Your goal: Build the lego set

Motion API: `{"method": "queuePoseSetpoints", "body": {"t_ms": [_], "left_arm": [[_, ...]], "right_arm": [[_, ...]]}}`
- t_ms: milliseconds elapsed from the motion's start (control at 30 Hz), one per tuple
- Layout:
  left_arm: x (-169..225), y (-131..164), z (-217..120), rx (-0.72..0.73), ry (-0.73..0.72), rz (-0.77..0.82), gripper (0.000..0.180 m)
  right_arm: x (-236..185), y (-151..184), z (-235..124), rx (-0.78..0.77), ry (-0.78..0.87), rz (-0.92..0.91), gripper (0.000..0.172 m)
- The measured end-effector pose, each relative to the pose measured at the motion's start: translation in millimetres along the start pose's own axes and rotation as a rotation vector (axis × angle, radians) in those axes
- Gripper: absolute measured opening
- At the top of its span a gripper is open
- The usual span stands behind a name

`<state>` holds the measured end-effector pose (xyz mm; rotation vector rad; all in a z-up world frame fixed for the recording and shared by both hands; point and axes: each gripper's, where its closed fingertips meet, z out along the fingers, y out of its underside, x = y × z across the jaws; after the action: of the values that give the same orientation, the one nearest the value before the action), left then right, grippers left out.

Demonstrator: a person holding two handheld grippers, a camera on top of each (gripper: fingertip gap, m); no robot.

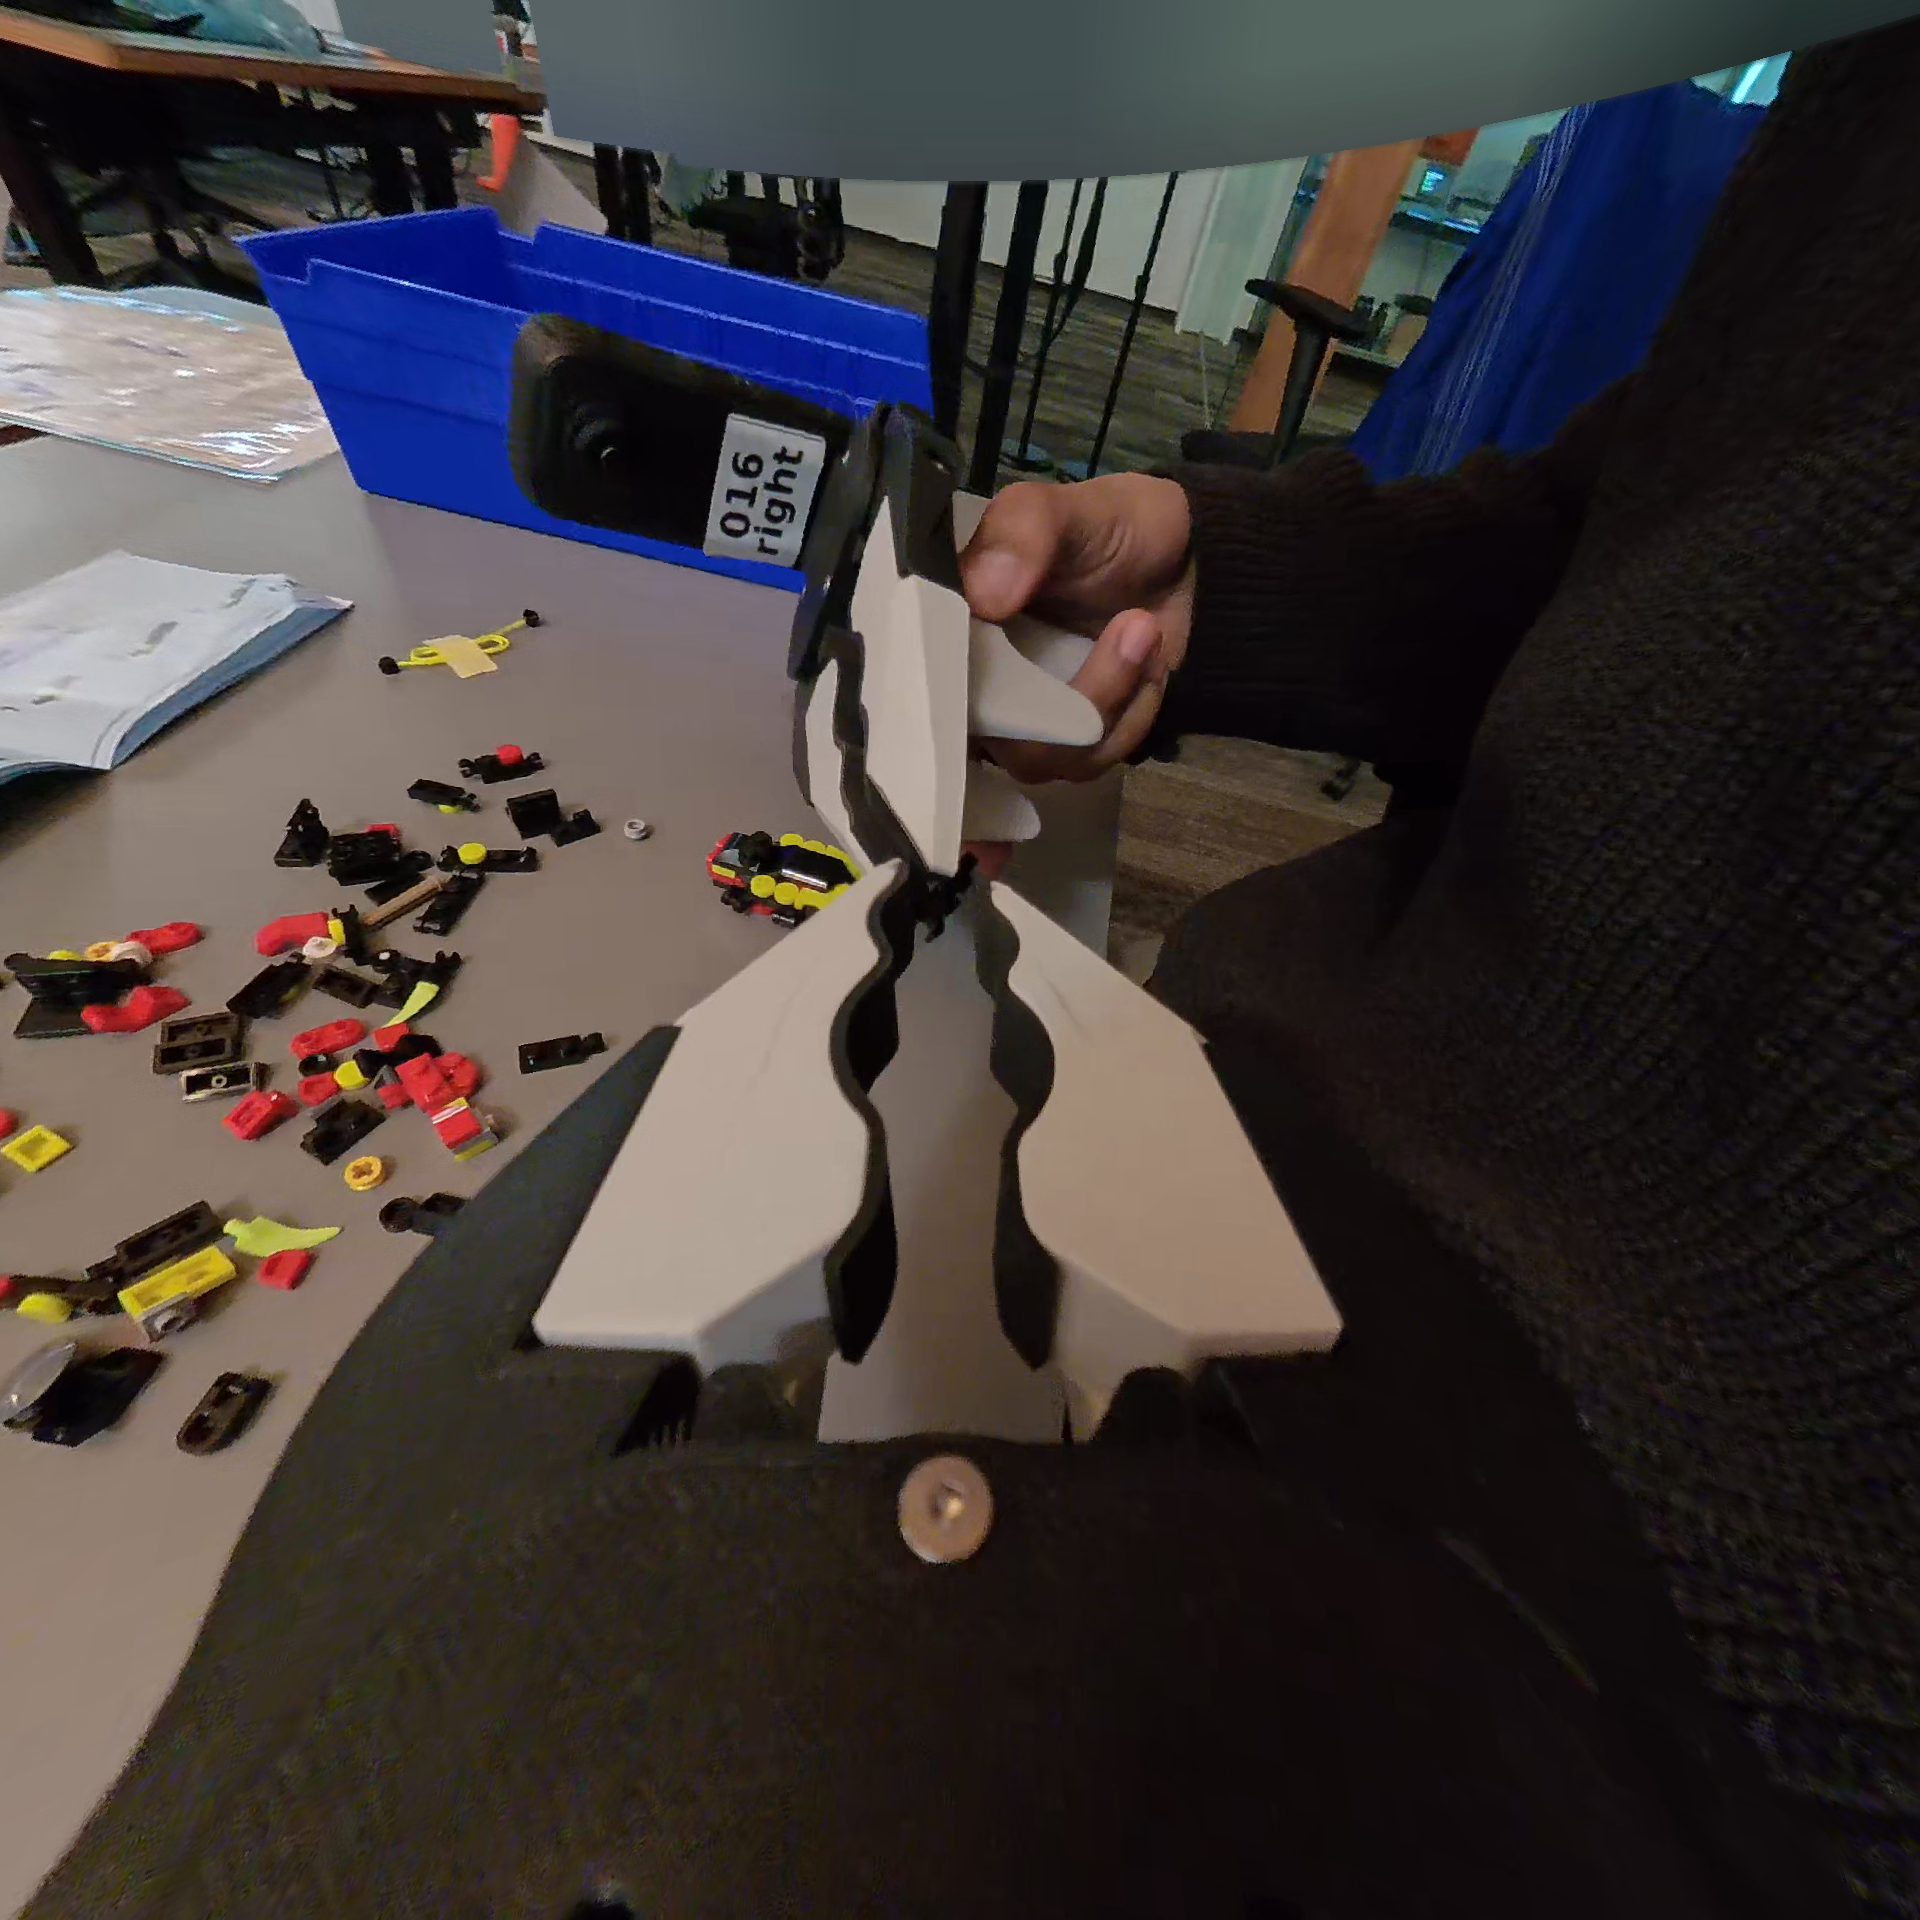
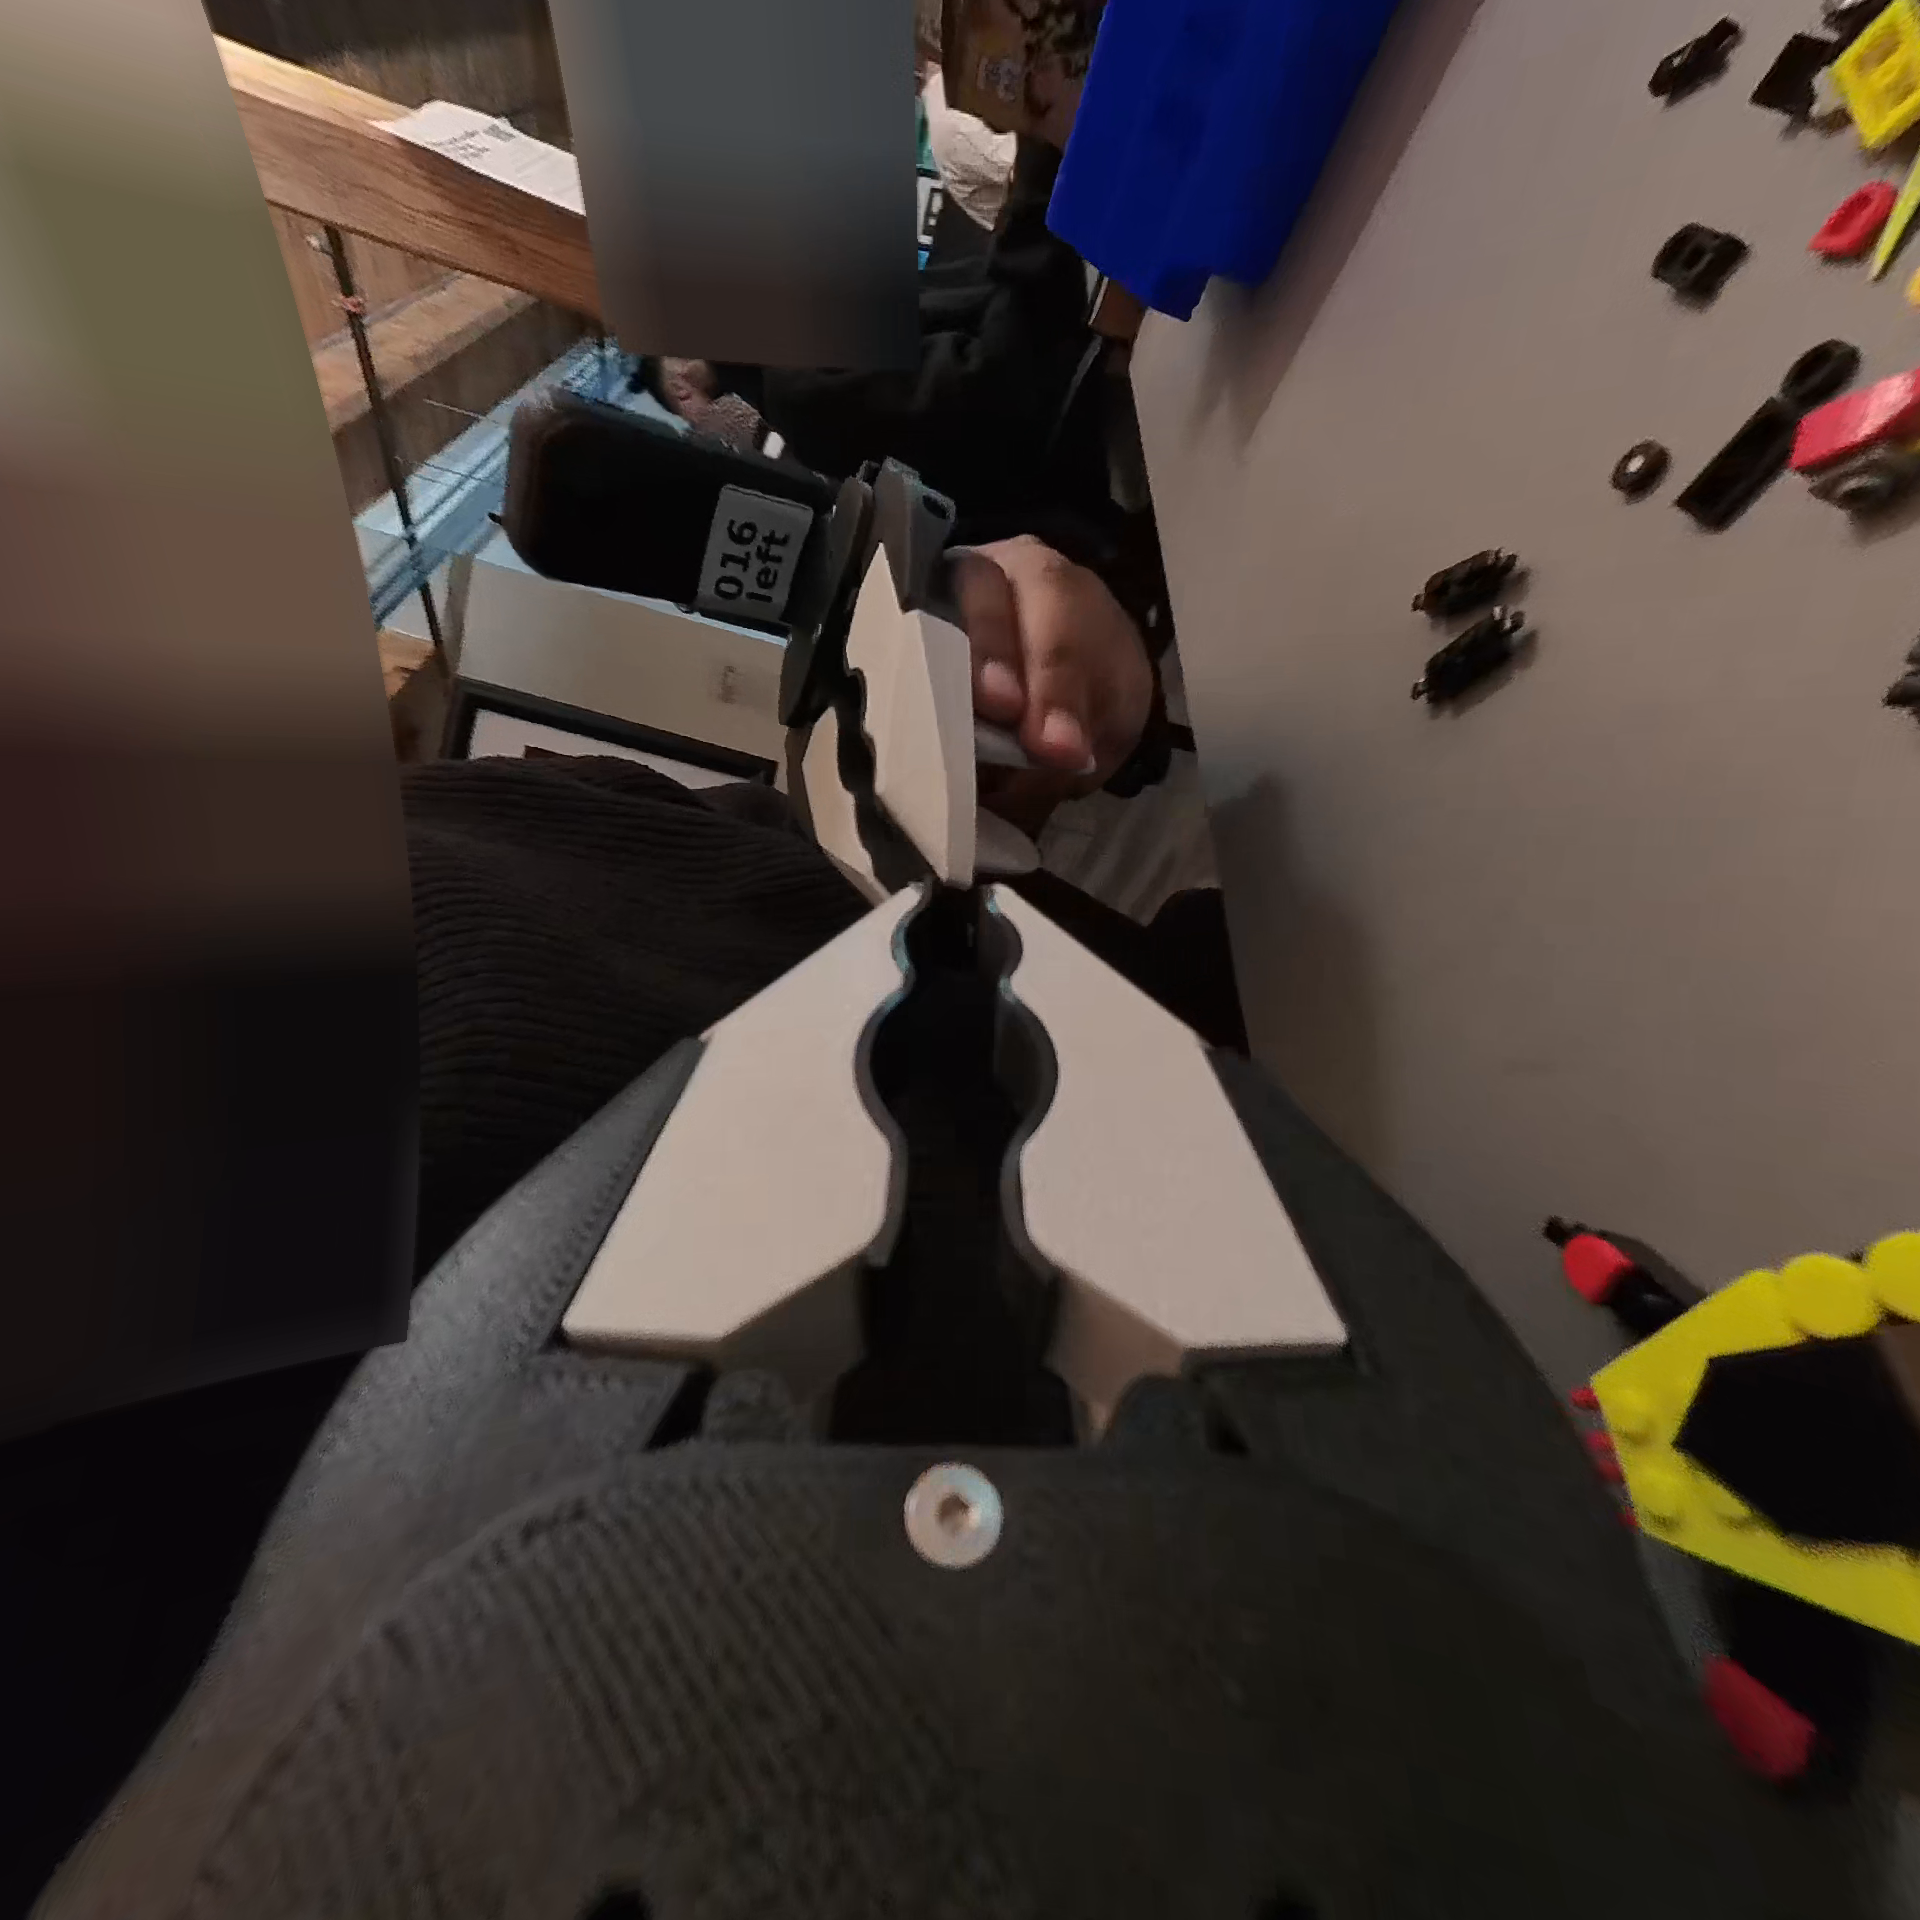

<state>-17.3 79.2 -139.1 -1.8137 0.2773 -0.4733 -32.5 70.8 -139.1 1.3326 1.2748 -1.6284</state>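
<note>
**Two grippers meet tip to tip over a small black piece, off the desk's edge**

The left gripper (image 1: 940,894) and the right gripper (image 1: 928,854) meet tip to tip in the air beside the corner of the grey desk (image 1: 644,665), in front of a person's dark knitted sweater (image 1: 1662,935). A small black plastic piece (image 1: 935,902) sits where the tips meet. The left gripper's fingers (image 1: 821,956) are narrow and close on it; the right gripper's fingers (image 1: 914,727), coming down from above, are almost together and pinch the same piece from the other end. In the right wrist view the piece (image 2: 961,935) is dark and hard to make out between the white fingers.

A hand (image 1: 1091,623) squeezes the right gripper's handle; another hand (image 2: 1049,665) holds the left one. Each gripper carries a black camera with a white printed label (image 1: 764,488).

On the desk lie scattered small black, red and yellow toy bricks (image 1: 343,1039), and a partly built red, yellow and black brick vehicle (image 1: 779,873) stands just beside the meeting fingers. Farther back are an open printed booklet (image 1: 135,655), a small yellow cord with black ends (image 1: 457,649), a clear plastic bag (image 1: 145,374) and a blue plastic bin (image 1: 436,343).
</note>
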Motion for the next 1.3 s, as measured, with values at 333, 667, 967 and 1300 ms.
{"method": "queuePoseSetpoints", "body": {"t_ms": [333, 667, 967, 1300], "left_arm": [[-2, 1, -2, -0.007, -0.013, 0.016, 0.004], [-11, -4, -6, 0.027, -0.04, -0.032, 0.002], [-33, -14, -13, 0.14, -0.031, -0.353, 0.002], [-29, -19, -15, 0.191, 0.066, -0.486, 0.002]], "right_arm": [[0, -3, -3, 0.017, -0.065, 0.099, 0.0], [5, -14, -8, 0.083, -0.021, 0.075, 0.0], [-9, -38, -20, 0.181, 0.28, -0.586, 0.025], [-11, -34, -11, 0.182, 0.264, -0.616, 0.009]]}}
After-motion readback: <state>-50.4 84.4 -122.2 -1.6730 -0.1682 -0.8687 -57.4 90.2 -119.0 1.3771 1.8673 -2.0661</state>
